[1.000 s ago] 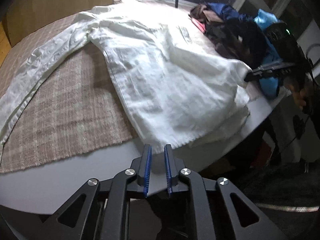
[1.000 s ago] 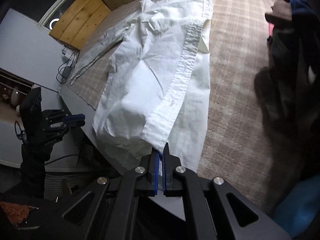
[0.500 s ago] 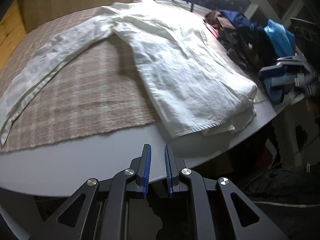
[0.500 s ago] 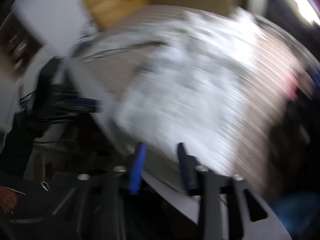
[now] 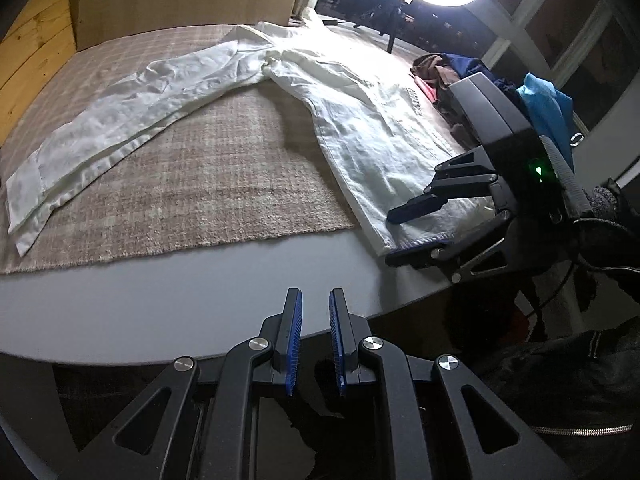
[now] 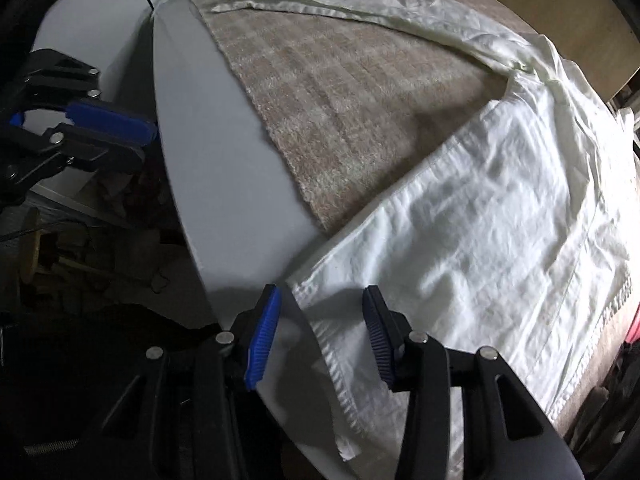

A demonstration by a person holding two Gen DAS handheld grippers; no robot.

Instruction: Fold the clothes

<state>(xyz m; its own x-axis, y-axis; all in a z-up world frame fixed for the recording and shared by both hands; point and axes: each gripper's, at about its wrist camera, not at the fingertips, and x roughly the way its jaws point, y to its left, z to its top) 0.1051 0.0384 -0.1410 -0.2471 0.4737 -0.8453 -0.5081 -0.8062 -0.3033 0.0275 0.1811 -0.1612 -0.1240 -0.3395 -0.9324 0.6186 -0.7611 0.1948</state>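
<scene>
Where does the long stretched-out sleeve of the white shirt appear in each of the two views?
Left wrist view: the sleeve runs from upper centre down to the left edge, on the checked cloth.
Right wrist view: the sleeve lies along the top.
Shared landmark: the checked cloth.

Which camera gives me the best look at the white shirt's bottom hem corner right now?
The right wrist view: the white cotton shirt's hem corner lies between the right gripper's open jaws, stitching visible. The left wrist view shows the same corner only from afar, partly behind that gripper.
</scene>
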